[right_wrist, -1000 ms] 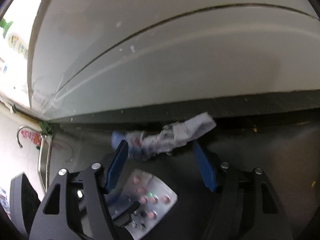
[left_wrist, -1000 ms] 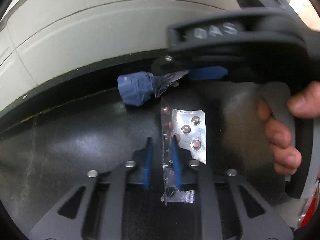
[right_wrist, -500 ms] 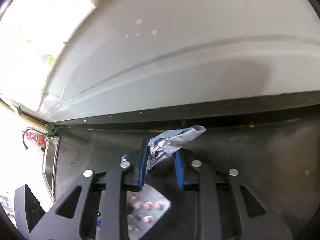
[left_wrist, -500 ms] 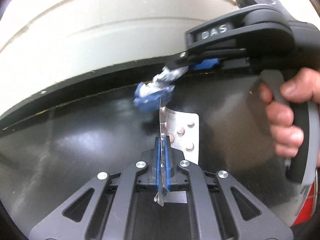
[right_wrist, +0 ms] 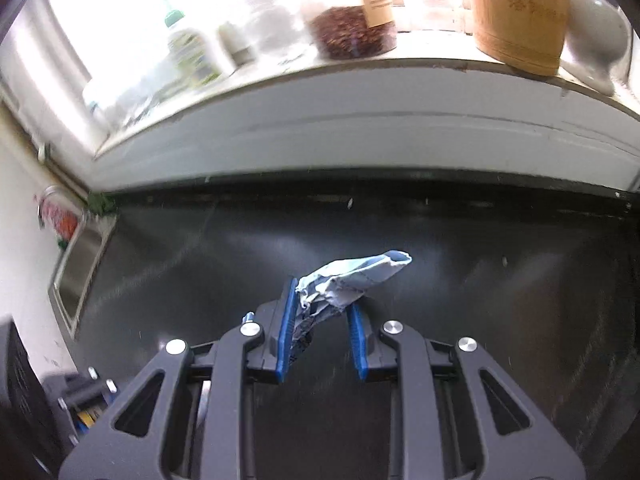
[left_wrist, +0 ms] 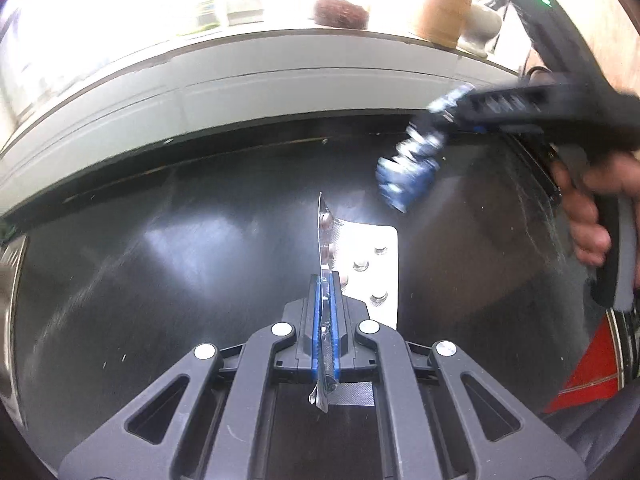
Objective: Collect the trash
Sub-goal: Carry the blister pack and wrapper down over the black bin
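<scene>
Gripping a blister pack [left_wrist: 370, 268] in the left gripper [left_wrist: 326, 320] and a crumpled wrapper [right_wrist: 352, 280] in the right gripper [right_wrist: 322, 332], both jaws clenched above the bare black table [right_wrist: 500, 320], sill jars [right_wrist: 352, 32] well apart behind.

Two handheld grippers of matte black plastic. The left gripper [left_wrist: 325, 316] has two flat blue pads [left_wrist: 317, 320] on its fingers, angular black linkage arms with triangular cut-outs, and four round silver screws. The right gripper [right_wrist: 322, 334] is built the same way, with blue pads [right_wrist: 285, 336] and silver screws. Its black body carries raised lettering, a grey pistol handle and a small green light. A bare hand [left_wrist: 592, 216] wraps the handle.
</scene>
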A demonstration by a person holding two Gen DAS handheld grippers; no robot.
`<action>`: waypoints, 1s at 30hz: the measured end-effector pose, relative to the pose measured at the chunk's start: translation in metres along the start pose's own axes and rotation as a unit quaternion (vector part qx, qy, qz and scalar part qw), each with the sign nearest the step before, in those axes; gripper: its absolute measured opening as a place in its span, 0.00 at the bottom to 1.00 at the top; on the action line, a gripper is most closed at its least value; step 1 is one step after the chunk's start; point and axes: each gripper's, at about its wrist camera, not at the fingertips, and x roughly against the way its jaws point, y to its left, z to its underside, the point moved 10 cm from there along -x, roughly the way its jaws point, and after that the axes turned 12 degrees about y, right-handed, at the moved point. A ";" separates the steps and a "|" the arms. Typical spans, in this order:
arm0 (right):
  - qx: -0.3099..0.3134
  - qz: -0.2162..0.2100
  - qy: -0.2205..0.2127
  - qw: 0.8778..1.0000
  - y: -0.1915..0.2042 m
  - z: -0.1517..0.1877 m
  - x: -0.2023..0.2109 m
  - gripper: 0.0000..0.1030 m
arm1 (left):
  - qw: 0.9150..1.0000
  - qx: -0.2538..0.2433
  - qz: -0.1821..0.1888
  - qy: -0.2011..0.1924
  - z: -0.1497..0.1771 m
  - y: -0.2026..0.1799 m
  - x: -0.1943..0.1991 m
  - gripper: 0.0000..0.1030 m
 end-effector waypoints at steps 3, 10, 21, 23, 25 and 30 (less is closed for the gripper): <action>0.017 0.007 0.010 1.000 0.012 0.030 0.004 0.24 | 1.000 0.008 -0.013 -0.001 0.014 0.008 0.005 0.03; 0.036 0.005 0.019 0.999 0.046 0.064 0.005 0.24 | 0.999 0.025 -0.027 -0.006 0.034 0.023 0.016 0.03; 0.091 -0.007 0.016 0.996 0.101 0.063 0.010 0.24 | 0.997 0.064 -0.044 -0.028 0.055 0.061 0.046 0.03; 0.111 -0.013 0.020 0.994 0.123 0.060 0.005 0.24 | 0.994 0.083 -0.054 -0.036 0.060 0.077 0.054 0.03; 0.139 -0.025 0.025 0.990 0.157 0.058 -0.001 0.24 | 0.991 0.108 -0.068 -0.042 0.072 0.100 0.066 0.03; 0.233 -0.064 0.048 0.969 0.261 0.070 -0.021 0.24 | 0.975 0.185 -0.113 -0.050 0.124 0.166 0.099 0.03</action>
